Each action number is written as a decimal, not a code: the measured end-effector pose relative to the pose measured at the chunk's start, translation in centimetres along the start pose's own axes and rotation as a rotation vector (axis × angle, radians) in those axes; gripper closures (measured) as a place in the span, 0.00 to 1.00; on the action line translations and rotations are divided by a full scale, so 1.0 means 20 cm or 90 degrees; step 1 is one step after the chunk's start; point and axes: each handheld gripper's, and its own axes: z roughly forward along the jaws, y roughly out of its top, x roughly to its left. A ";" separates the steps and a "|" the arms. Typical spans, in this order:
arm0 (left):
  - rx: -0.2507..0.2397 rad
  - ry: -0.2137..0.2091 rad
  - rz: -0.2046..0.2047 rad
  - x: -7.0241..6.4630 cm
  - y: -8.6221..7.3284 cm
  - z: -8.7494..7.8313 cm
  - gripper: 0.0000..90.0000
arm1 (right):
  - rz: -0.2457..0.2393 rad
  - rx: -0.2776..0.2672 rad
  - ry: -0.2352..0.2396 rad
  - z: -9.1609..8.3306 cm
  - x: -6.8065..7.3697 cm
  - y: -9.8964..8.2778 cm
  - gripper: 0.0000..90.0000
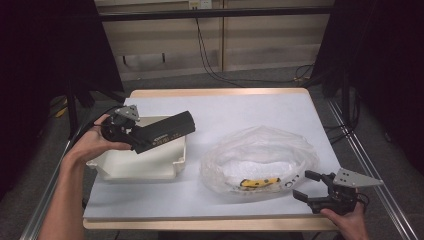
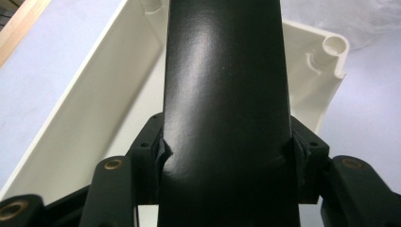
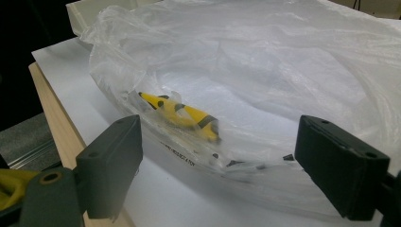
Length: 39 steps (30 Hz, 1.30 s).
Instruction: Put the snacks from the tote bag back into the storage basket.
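Nearest me, at about 5 o'clock on the counter [image 1: 150,200], my right hand-held gripper [image 1: 306,184] rests low with its jaws spread wide and nothing between them, aimed toward 10 o'clock at the clear plastic bag [image 1: 260,157]. The bag lies crumpled at the counter's centre-right; through its film a yellow-and-black item [image 1: 259,183] shows near the bag's 6 o'clock edge, just ahead of the open jaws. Farther off, at 9 o'clock, my left hand-held gripper [image 1: 136,138] clamps a black matt box [image 1: 165,131] across its sides at one end, jaws at a middling width, pads pressing in visibly. The box points toward 2 o'clock, held above the cream plastic tray [image 1: 150,167], which sits just left of the bag, apart from it.
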 end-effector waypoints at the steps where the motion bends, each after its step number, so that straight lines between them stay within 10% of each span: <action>1: -0.007 -0.001 -0.005 0.00 -0.01 -0.01 0.48 | 0.001 0.001 0.000 0.00 0.00 0.00 0.17; 18: 0.009 0.018 -0.023 0.08 -0.16 -0.06 0.48 | 0.001 0.006 0.006 0.01 0.00 0.00 0.17; 39: 0.058 0.003 -0.004 0.11 -0.25 0.09 0.48 | -0.001 0.009 0.006 0.02 0.00 0.00 0.17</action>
